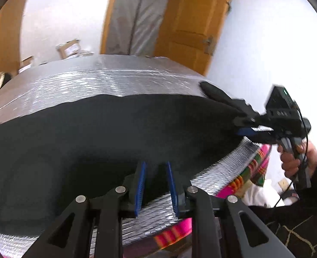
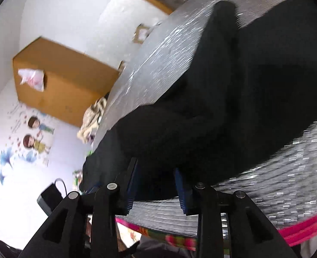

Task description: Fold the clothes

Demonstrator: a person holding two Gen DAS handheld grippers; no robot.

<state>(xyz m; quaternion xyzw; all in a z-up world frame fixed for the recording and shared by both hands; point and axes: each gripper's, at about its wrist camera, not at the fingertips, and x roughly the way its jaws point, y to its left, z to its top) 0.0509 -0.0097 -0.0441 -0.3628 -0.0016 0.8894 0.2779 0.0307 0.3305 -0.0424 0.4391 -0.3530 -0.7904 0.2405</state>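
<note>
A dark, nearly black garment (image 1: 115, 133) (image 2: 233, 118) lies spread over a silvery foil mat (image 1: 93, 79) (image 2: 158, 64). My left gripper (image 1: 156, 185) sits at the garment's near edge, its blue pads apart, with the cloth's hem running between them. In the left wrist view my right gripper (image 1: 220, 109) reaches in from the right, held by a person's hand (image 1: 294, 161), its black upper finger lying over the far right part of the garment. In its own view the right gripper (image 2: 156, 189) stands open at a bunched fold of the cloth, and the pads do not press it.
The mat covers a bed with a pink patterned blanket (image 1: 255, 167) (image 2: 298, 230) showing at the edge. A wooden door (image 1: 190, 21) and small boxes (image 1: 69, 47) stand behind. A large cardboard box (image 2: 61, 75), a beige cloth (image 2: 93, 118) and a black device (image 2: 48, 195) lie off the far side.
</note>
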